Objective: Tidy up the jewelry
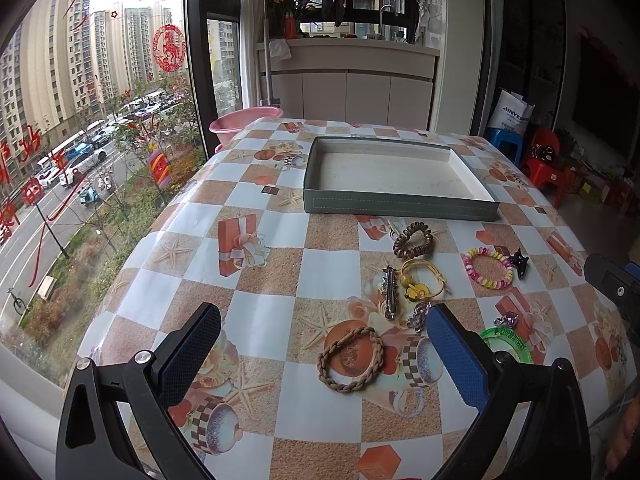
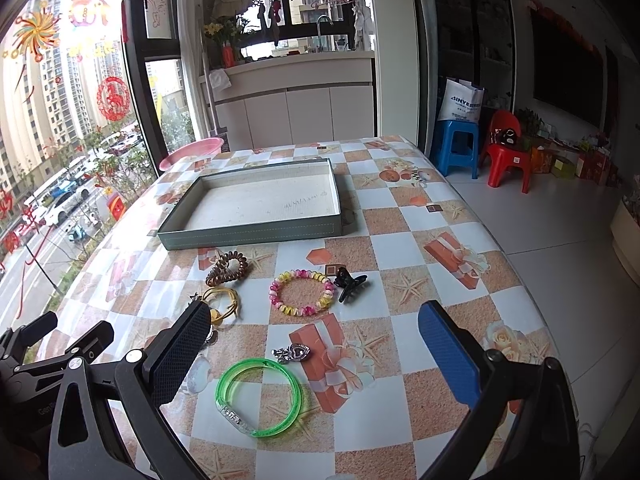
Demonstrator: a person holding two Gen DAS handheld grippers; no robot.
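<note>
Surface (image 1: 328, 276): a top under a checkered cloth printed with starfish and gift boxes; it carries everything, with a window on the left side and a kitchen counter beyond.
Box (image 1: 400, 202): a shallow grey-green tray with a pale lining, at the far middle of the surface, with nothing in it.
Step in hand: by my reading the very start; no piece is in the box and none is gripped.
Left tongs (image 1: 324, 352): spread wide apart, empty, low over the near edge, with the braided ring (image 1: 351, 359) lying between the fingers.
Right tongs (image 2: 316, 348): spread wide apart too, empty, with the green bangle (image 2: 260, 396) lying flat between the fingers and a silver heart charm (image 2: 294, 353) just beyond it.
Next move: likely dropping onto one of these two rings, pinching the rim, then carrying it forward over the box's near wall.
Bead bracelet (image 2: 303, 293): pink and yellow, mid-surface, with a black claw clip (image 2: 350, 282) just beside it on the right.
Brown coil tie (image 1: 413, 240): nearest the box, close to its front wall.
Yellow band (image 1: 422, 285): just beside a metal hair clip (image 1: 390, 292); the two are close enough to make a clean pinch awkward.
In the way: the box's raised front wall, and the small pieces crowded along the carrying line.
</note>
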